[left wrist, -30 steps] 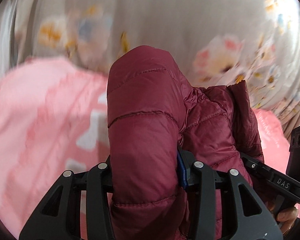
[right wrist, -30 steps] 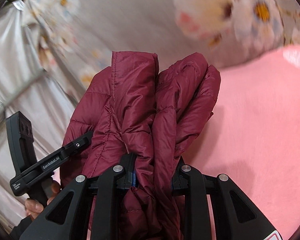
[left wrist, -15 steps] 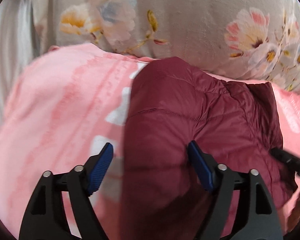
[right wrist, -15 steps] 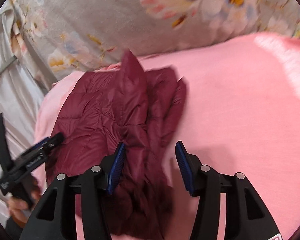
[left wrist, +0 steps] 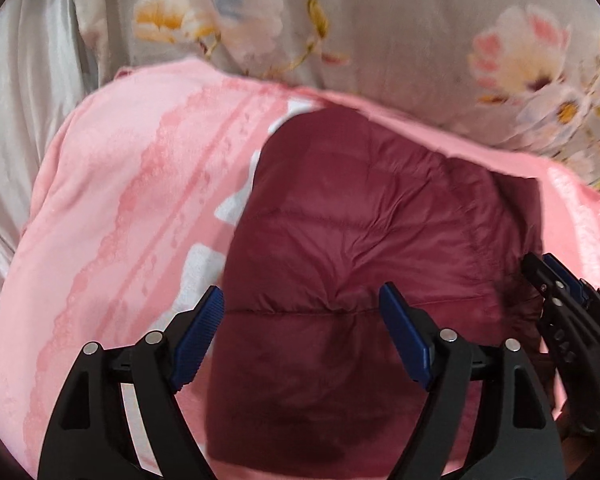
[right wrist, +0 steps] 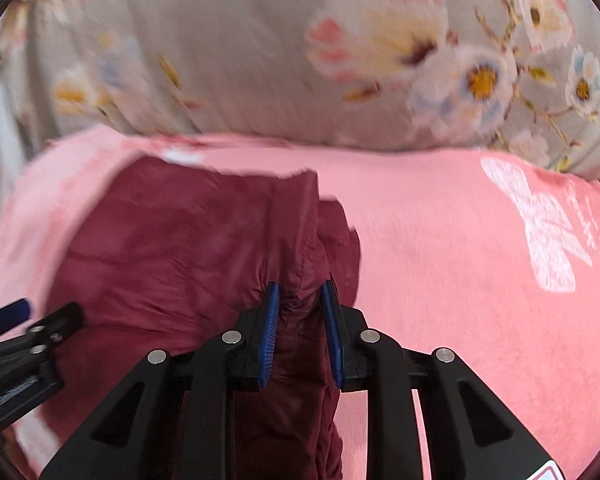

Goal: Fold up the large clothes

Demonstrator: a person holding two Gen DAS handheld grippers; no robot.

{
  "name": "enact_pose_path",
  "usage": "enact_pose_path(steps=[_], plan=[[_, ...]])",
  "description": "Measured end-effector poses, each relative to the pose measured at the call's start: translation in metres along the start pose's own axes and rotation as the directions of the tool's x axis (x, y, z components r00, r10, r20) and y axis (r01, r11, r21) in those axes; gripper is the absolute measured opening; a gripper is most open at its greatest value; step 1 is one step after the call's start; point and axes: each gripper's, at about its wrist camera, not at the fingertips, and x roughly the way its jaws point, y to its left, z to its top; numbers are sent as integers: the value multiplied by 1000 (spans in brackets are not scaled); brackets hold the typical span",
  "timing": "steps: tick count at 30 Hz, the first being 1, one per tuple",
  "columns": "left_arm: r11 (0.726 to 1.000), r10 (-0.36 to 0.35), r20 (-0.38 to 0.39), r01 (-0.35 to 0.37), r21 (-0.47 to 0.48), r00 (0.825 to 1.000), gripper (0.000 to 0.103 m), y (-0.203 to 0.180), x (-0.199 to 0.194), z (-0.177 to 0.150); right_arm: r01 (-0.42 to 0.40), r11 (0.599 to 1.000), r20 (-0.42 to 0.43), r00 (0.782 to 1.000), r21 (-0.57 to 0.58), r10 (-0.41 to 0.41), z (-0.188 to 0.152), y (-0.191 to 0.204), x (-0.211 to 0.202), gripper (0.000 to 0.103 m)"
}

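Note:
A maroon quilted puffer jacket (left wrist: 360,232) lies folded on a pink blanket (left wrist: 132,184). My left gripper (left wrist: 300,320) is open wide just above the jacket's near edge, holding nothing. In the right wrist view the jacket (right wrist: 188,248) lies at left on the blanket (right wrist: 440,248). My right gripper (right wrist: 300,304) has its blue pads close together on a raised fold at the jacket's right edge. The right gripper also shows at the right edge of the left wrist view (left wrist: 560,292); the left gripper shows at lower left of the right wrist view (right wrist: 16,320).
A grey floral bedsheet (left wrist: 380,32) rises behind the blanket in both views (right wrist: 260,40). Pale satin fabric (left wrist: 24,92) hangs at far left. The pink blanket extends to the right of the jacket.
Both grippers lowered the jacket onto the pink blanket and let go. The left stays open; the right has closed again on the jacket's right-edge fold.

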Motion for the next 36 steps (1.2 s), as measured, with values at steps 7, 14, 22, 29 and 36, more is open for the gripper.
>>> enact_pose_path(steps=[7,14,22,29,36], plan=[[999,36,54,-36,10,998,95,-6,24,-17,-25,998,-11,1000,50,26,-26,-11,30,21],[999,-20,76,24,-42,997,98,1,43,-28,-40,998,-18,999,57,41,-30,-12,36,22],[999,-13,102,16,-31,995,98,-2,49,-33,-36,998,-27,999,55,38,-30,-10,38,23],[1000,0,113,3,-26,994,98,0,43,-35,-28,998,-34,999,54,30,-30,-15,30,42],[999,32,142,-32,-1,989,98,15,-28,-82,-52,997,-23,998,61,53,-72,-46,-49,63]])
